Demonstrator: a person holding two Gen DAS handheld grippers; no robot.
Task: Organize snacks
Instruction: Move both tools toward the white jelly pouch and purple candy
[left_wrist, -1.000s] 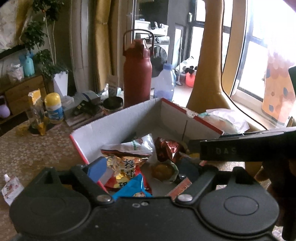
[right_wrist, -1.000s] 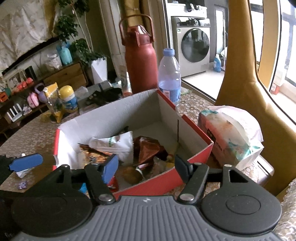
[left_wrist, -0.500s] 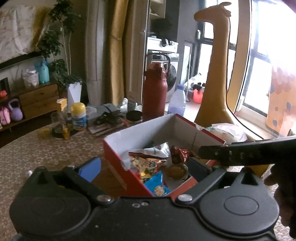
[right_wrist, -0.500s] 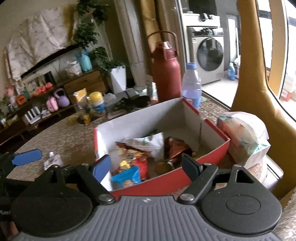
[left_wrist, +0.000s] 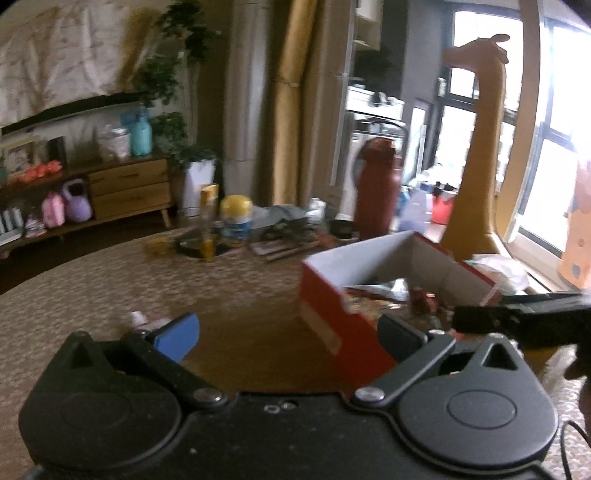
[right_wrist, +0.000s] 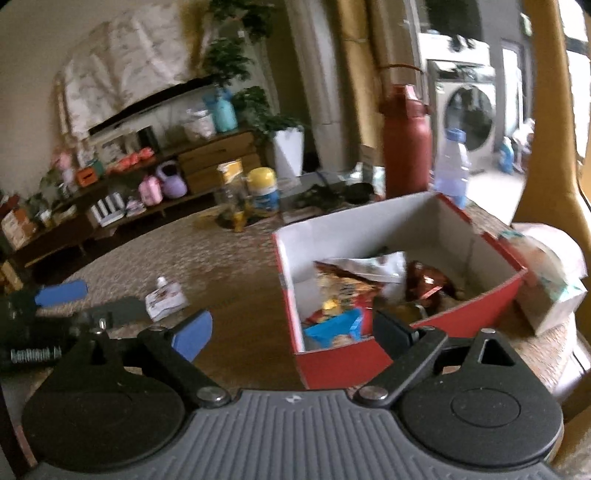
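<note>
With both hand-held grippers, left (left_wrist: 288, 334) and right (right_wrist: 291, 332), held wide and empty, the loose pouch (right_wrist: 164, 298) beside the red box (right_wrist: 406, 332) is judged next; a reach toward the bench's left edge is called for.

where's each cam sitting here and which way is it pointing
Left wrist view: sits on the left gripper, looking forward across the table past the red box's left end toward a sideboard and giraffe figure; its own open fingers show, and the right gripper juts in at right.
Right wrist view: sits on the right gripper, looking down into the red box of snack packets; its own open fingers show, and the left gripper at left.
Shared: red box, small white pouch, red flask.
</note>
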